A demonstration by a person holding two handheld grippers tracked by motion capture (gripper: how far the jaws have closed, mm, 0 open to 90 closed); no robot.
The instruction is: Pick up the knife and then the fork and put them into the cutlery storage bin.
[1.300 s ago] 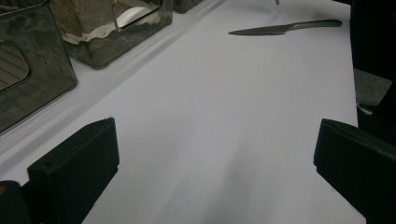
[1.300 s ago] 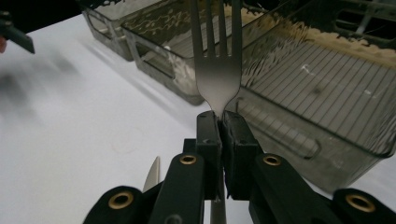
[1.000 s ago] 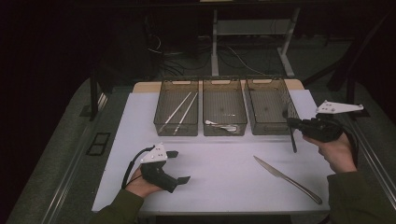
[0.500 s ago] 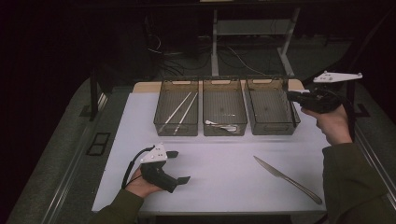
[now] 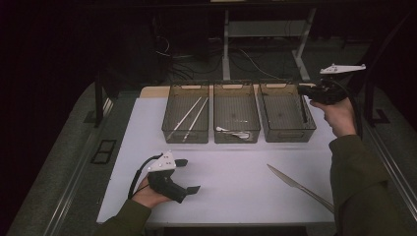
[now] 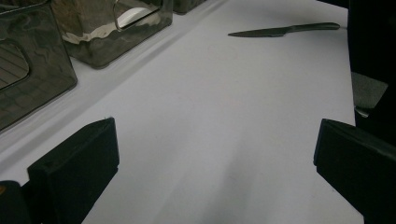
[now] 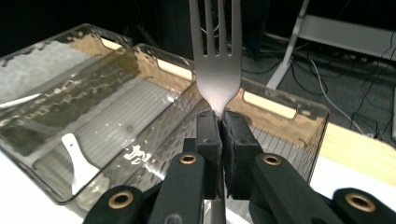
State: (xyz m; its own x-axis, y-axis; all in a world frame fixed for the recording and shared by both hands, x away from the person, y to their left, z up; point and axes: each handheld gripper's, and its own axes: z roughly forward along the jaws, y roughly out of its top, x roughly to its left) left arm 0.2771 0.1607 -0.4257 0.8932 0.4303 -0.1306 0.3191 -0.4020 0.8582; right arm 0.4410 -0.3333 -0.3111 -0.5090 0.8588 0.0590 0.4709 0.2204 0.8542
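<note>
left gripper (image 5: pixel 186 175) parked near edge, jaws wide, same spot | knife (image 5: pixel 300 186) flat on mat | right gripper (image 5: pixel 306 89) clamps fork (image 7: pixel 215 56), now lifted from beside the right bin (image 5: pixel 286 133) to over it

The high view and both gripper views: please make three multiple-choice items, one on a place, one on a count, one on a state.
1. Where does the knife lie?
A. in the middle bin
B. on the white sheet, in front of the bins
C. in the left gripper

2. How many clear bins stand in the row?
A. two
B. three
C. five

3. What is the state of the right gripper?
A. shut on the fork
B. open and empty
C. shut on a spoon

Answers:
1 B, it rests flat on the white sheet, near the right sleeve.
2 B, the left bin, the middle bin and the right bin stand side by side.
3 A, its pads clamp the fork's neck, tines up.
</note>
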